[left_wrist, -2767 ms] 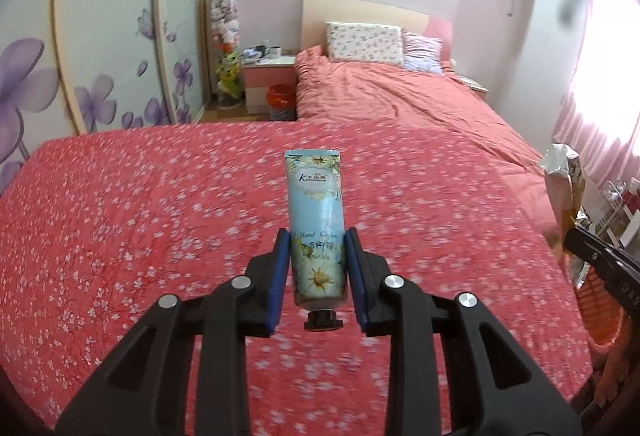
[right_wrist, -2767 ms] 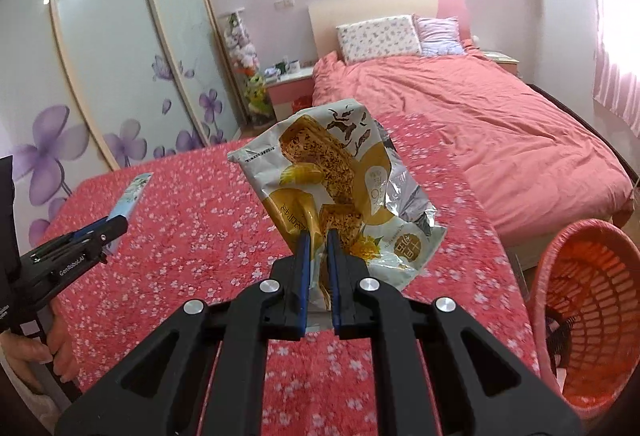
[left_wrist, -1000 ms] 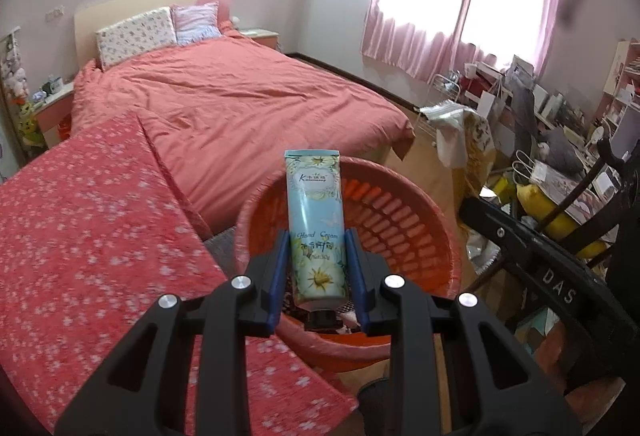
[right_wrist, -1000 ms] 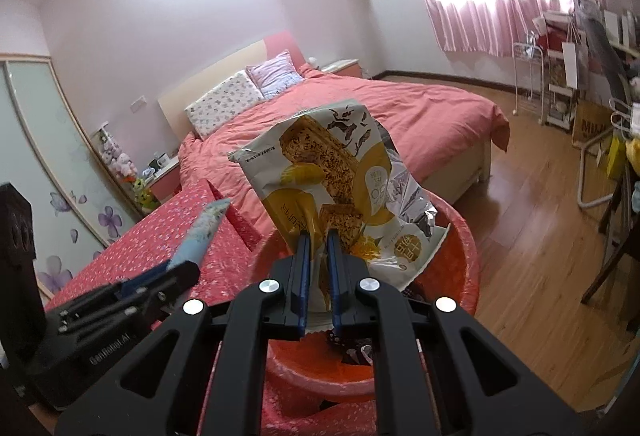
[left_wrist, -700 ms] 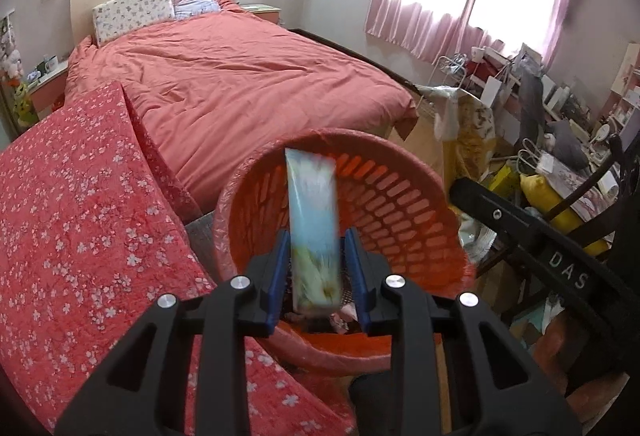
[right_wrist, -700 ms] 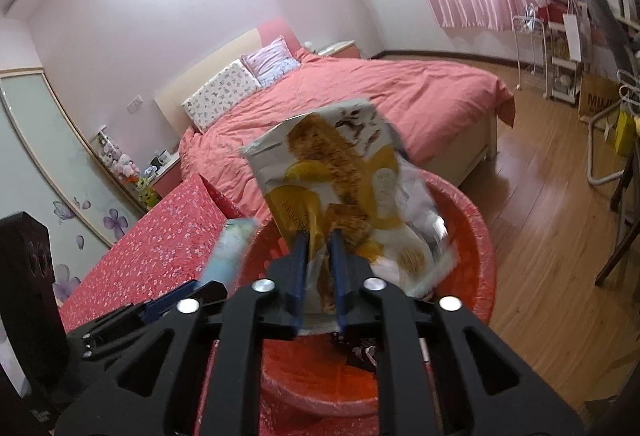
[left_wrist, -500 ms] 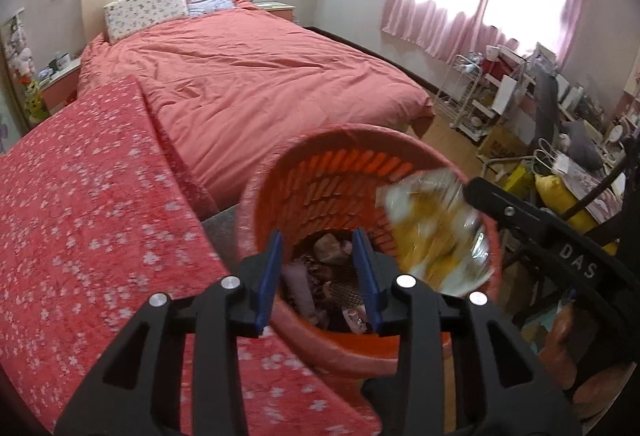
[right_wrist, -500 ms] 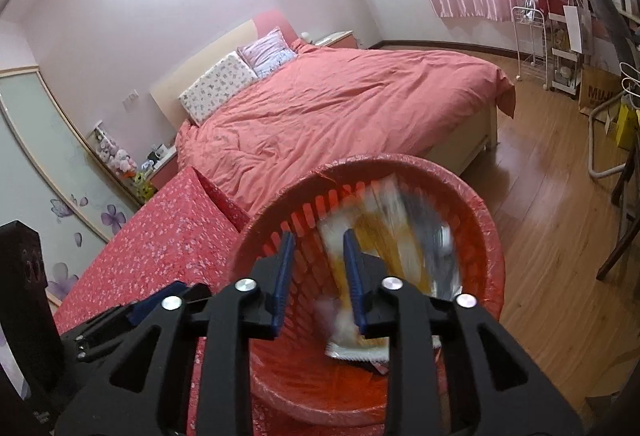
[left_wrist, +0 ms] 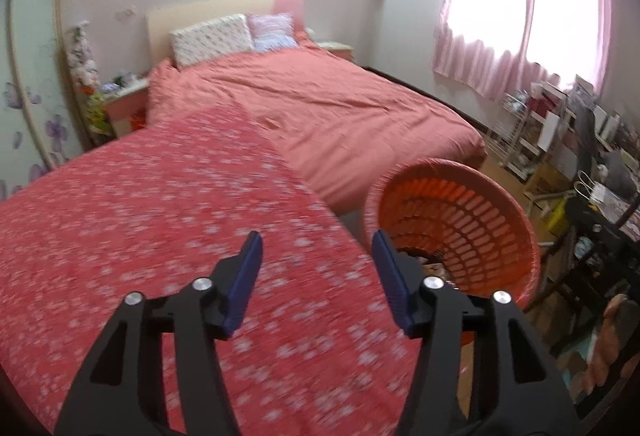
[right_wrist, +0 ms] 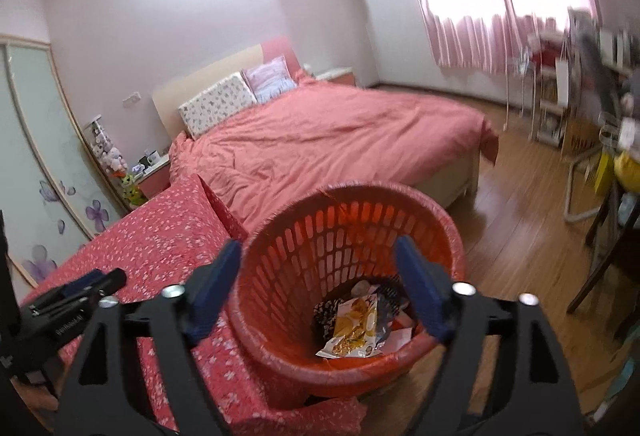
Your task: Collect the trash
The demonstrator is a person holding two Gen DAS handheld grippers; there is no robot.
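Yellow snack bag (right_wrist: 354, 332) inside orange basket (right_wrist: 280, 316) shows only from the right; both hand-held grippers gape empty

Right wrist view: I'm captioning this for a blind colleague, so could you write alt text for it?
The open, empty right gripper hangs above an orange slatted trash basket holding a yellow snack wrapper among other litter. The basket stands on a wooden floor beside a floral red bedspread, with a pink-covered bed behind.

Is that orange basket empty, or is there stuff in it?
Not empty. The orange basket holds a yellow snack bag lying at the bottom among dark wrappers and scraps. How full it is below that, cannot tell.
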